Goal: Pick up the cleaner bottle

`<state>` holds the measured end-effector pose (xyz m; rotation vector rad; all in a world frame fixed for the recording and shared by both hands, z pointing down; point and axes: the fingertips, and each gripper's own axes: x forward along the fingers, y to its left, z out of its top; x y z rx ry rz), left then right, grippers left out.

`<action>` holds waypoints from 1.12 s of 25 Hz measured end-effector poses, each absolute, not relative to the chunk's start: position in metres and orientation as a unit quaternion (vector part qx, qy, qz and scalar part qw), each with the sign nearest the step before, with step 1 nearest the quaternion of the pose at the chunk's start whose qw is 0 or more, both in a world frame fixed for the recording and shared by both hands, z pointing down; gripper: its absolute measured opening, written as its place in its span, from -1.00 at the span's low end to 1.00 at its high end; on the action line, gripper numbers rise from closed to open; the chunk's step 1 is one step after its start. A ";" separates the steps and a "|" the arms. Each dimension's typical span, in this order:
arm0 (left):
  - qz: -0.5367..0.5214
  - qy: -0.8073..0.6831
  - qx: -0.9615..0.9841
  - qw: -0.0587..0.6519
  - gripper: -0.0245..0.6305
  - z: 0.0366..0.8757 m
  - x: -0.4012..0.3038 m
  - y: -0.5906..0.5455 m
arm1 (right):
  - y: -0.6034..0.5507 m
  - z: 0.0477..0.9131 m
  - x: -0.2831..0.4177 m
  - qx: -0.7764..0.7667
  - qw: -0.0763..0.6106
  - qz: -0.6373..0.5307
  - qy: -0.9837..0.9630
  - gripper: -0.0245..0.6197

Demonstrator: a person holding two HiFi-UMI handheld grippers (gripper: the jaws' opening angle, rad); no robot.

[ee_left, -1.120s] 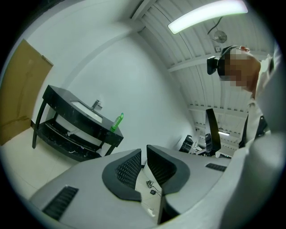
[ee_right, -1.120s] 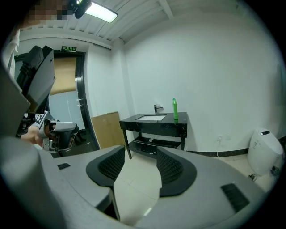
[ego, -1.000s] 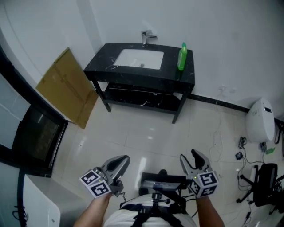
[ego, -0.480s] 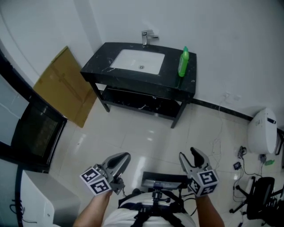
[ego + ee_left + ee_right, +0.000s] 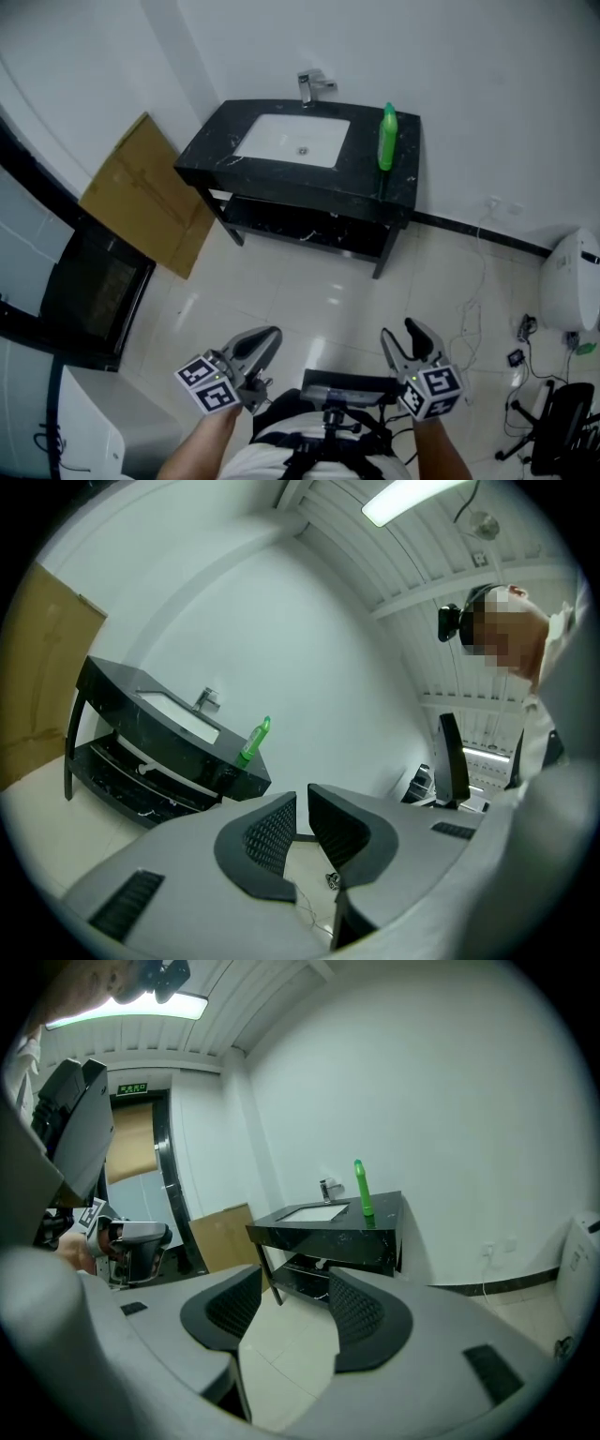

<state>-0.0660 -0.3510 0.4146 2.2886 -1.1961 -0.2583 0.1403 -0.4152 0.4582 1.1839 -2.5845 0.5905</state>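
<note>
We face the black surface (image 5: 370, 183) with its white sink (image 5: 292, 141), well apart from both tools. Our left tool (image 5: 263, 337) is clenched on nothing; our right tool (image 5: 401, 335) is released, empty. The green cleaner bottle (image 5: 386, 139) stands upright at the surface's right end.
</note>
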 end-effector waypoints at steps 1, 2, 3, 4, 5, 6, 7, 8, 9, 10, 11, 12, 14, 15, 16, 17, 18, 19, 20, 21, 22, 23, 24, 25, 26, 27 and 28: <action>-0.092 -0.442 0.850 0.271 -0.82 0.415 -0.064 -0.354 | -0.417 0.459 0.140 0.405 0.117 0.205 -0.883 -0.21; -0.089 -0.440 0.851 0.273 -0.82 0.415 -0.062 -0.357 | -0.417 0.460 0.141 0.405 0.116 0.208 -0.883 -0.21; -0.086 -0.438 0.852 0.274 -0.82 0.415 -0.061 -0.360 | -0.418 0.462 0.141 0.405 0.116 0.210 -0.882 -0.21; -0.085 -0.436 0.853 0.275 -0.82 0.415 -0.059 -0.363 | -0.419 0.463 0.142 0.406 0.116 0.212 -0.881 -0.21; -0.084 -0.433 0.854 0.276 -0.82 0.415 -0.056 -0.367 | -0.419 0.464 0.144 0.407 0.117 0.213 -0.880 -0.21; -0.083 -0.429 0.856 0.276 -0.82 0.415 -0.054 -0.369 | -0.420 0.464 0.146 0.410 0.117 0.214 -0.879 -0.21; -0.083 -0.426 0.858 0.276 -0.82 0.416 -0.052 -0.372 | -0.421 0.464 0.147 0.412 0.117 0.213 -0.878 -0.21; -0.083 -0.422 0.859 0.277 -0.82 0.416 -0.051 -0.375 | -0.422 0.464 0.148 0.415 0.118 0.213 -0.876 -0.21; -0.084 -0.418 0.861 0.279 -0.82 0.417 -0.050 -0.378 | -0.423 0.465 0.149 0.418 0.120 0.212 -0.875 -0.21; -0.084 -0.414 0.862 0.280 -0.82 0.418 -0.050 -0.381 | -0.425 0.466 0.150 0.421 0.120 0.211 -0.874 -0.21; -0.084 -0.411 0.863 0.282 -0.82 0.420 -0.050 -0.384 | -0.427 0.467 0.149 0.424 0.120 0.209 -0.873 -0.21; -0.084 -0.407 0.864 0.283 -0.82 0.421 -0.052 -0.388 | -0.429 0.467 0.148 0.426 0.120 0.208 -0.872 -0.21; -0.083 -0.400 0.867 0.286 -0.82 0.425 -0.056 -0.395 | -0.434 0.467 0.142 0.434 0.120 0.208 -0.868 -0.21; -0.084 -0.397 0.868 0.287 -0.82 0.426 -0.059 -0.399 | -0.436 0.467 0.139 0.437 0.121 0.209 -0.867 -0.21; -0.084 -0.393 0.869 0.288 -0.82 0.427 -0.062 -0.403 | -0.438 0.468 0.135 0.439 0.121 0.210 -0.865 -0.21; -0.083 -0.389 0.871 0.288 -0.82 0.427 -0.067 -0.408 | -0.442 0.468 0.130 0.442 0.121 0.211 -0.864 -0.21; -0.082 -0.386 0.872 0.288 -0.82 0.427 -0.072 -0.413 | -0.446 0.469 0.125 0.444 0.119 0.211 -0.863 -0.21; -0.080 -0.382 0.874 0.288 -0.82 0.427 -0.077 -0.419 | -0.450 0.469 0.119 0.446 0.119 0.211 -0.861 -0.21; -0.077 -0.378 0.877 0.287 -0.82 0.428 -0.082 -0.425 | -0.454 0.469 0.113 0.449 0.120 0.211 -0.860 -0.21; -0.075 -0.373 0.879 0.287 -0.82 0.428 -0.087 -0.431 | -0.459 0.469 0.108 0.452 0.124 0.210 -0.858 -0.21; -0.072 -0.367 0.882 0.287 -0.82 0.428 -0.093 -0.437 | -0.464 0.468 0.102 0.455 0.126 0.209 -0.856 -0.21; -0.071 -0.362 0.884 0.287 -0.82 0.428 -0.098 -0.443 | -0.470 0.467 0.096 0.460 0.126 0.208 -0.854 -0.21; -0.070 -0.356 0.887 0.286 -0.82 0.427 -0.105 -0.449 | -0.476 0.466 0.089 0.464 0.124 0.208 -0.852 -0.21; -0.070 -0.351 0.889 0.286 -0.82 0.426 -0.112 -0.456 | -0.482 0.464 0.082 0.468 0.124 0.207 -0.850 -0.21; -0.070 -0.347 0.891 0.285 -0.82 0.425 -0.119 -0.462 | -0.488 0.462 0.074 0.471 0.125 0.205 -0.849 -0.21; -0.071 -0.344 0.892 0.284 -0.82 0.424 -0.128 -0.469 | -0.493 0.460 0.067 0.474 0.126 0.204 -0.847 -0.21; -0.072 -0.342 0.893 0.284 -0.82 0.422 -0.136 -0.477 | -0.498 0.458 0.059 0.477 0.128 0.202 -0.846 -0.21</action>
